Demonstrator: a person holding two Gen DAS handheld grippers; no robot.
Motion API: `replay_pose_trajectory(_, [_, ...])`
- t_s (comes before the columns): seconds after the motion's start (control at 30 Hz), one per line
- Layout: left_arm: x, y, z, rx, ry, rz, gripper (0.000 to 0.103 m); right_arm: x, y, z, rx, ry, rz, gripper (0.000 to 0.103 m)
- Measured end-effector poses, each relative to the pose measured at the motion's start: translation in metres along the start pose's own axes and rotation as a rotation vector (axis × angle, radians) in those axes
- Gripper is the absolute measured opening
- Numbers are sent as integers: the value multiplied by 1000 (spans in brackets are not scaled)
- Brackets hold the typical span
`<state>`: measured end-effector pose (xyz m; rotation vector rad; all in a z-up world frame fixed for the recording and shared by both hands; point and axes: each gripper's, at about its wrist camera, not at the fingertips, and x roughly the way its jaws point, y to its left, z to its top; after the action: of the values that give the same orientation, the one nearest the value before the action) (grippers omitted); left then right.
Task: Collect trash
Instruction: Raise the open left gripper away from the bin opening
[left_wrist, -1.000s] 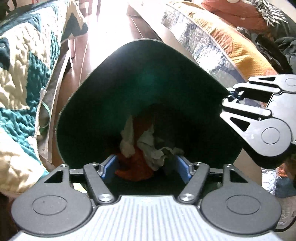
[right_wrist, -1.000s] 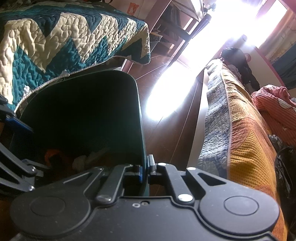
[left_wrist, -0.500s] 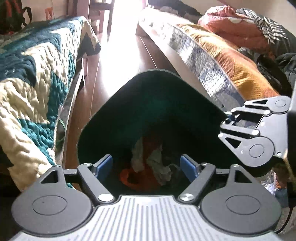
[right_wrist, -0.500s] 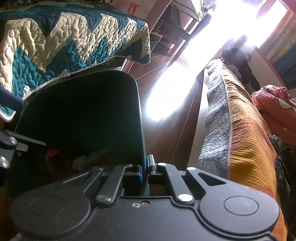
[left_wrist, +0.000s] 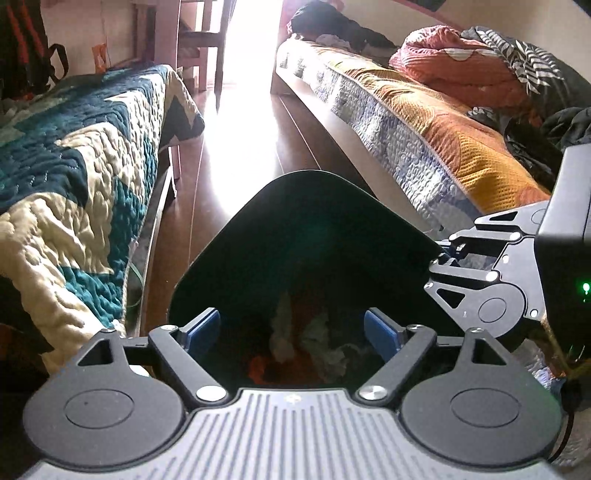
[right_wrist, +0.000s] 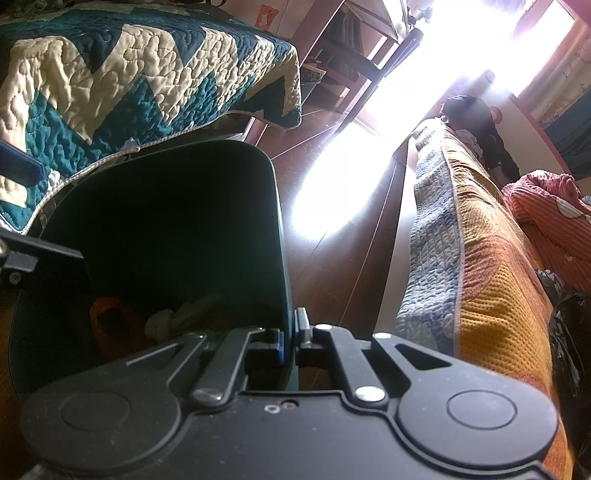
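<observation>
A dark green trash bin (left_wrist: 306, 236) stands on the floor between two beds, also in the right wrist view (right_wrist: 166, 229). Inside lie crumpled white paper (left_wrist: 314, 338) and an orange wrapper (left_wrist: 260, 369), which also show in the right wrist view as paper (right_wrist: 162, 321) and wrapper (right_wrist: 107, 317). My left gripper (left_wrist: 291, 332) is open and empty, just above the bin's near rim. My right gripper (right_wrist: 290, 339) is shut on the bin's right rim; its body shows in the left wrist view (left_wrist: 487, 284).
A bed with a teal and cream quilt (left_wrist: 74, 177) is on the left, a bed with an orange and blue cover (left_wrist: 424, 125) on the right. Dark wooden floor (left_wrist: 243, 147) runs between them toward bright light. A chair (left_wrist: 199, 40) stands at the far end.
My left gripper has lifted and drawn back from inside the bin, so the bin looks smaller and lower. The right gripper has kept its hold on the rim.
</observation>
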<state>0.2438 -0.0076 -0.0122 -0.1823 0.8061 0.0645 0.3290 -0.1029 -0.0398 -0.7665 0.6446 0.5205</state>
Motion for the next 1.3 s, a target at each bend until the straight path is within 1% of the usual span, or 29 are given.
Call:
replay_pose_trajectory(0.07, [-2, -3, 0, 19, -7, 29, 88, 0, 0, 0, 0, 1, 1, 5])
replay_pose_trajectory(0.1, [-2, -4, 0, 31, -11, 45, 91, 0, -1, 0, 3, 3, 0, 4])
replay_pose_trajectory(0.2, [-5, -7, 0, 58, -28, 88, 97, 2, -1, 0, 5, 8, -5, 4])
replay_pose_trajectory(0.3, [-8, -9, -1, 84, -44, 122, 99, 2, -1, 0, 3, 11, -10, 4])
replay_pose_trajectory(0.57, [-14, -12, -4, 135, -78, 177, 102, 3, -1, 0, 2, 12, -12, 5])
replay_pose_trajectory(0.73, [-15, -14, -7, 159, -88, 194, 103, 3, -2, 0, -1, 11, -11, 5])
replay_pose_trajectory(0.87, [-14, -13, -10, 167, -74, 180, 103, 4, -2, -1, -3, 10, -13, 5])
replay_pose_trajectory(0.97, [-15, -12, -13, 168, -81, 190, 103, 4, -2, -1, -2, 13, -12, 5])
replay_pose_trajectory(1.07, [-13, -9, -15, 146, -59, 172, 103, 4, -3, -1, -2, 13, -13, 5])
replay_pose_trajectory(1.17, [-12, -1, -17, 92, -31, 139, 103, 5, -2, -1, -3, 13, -14, 5])
replay_pose_trajectory(1.3, [-11, 5, -24, 75, -14, 153, 103, 5, -3, 0, -4, 13, -14, 5])
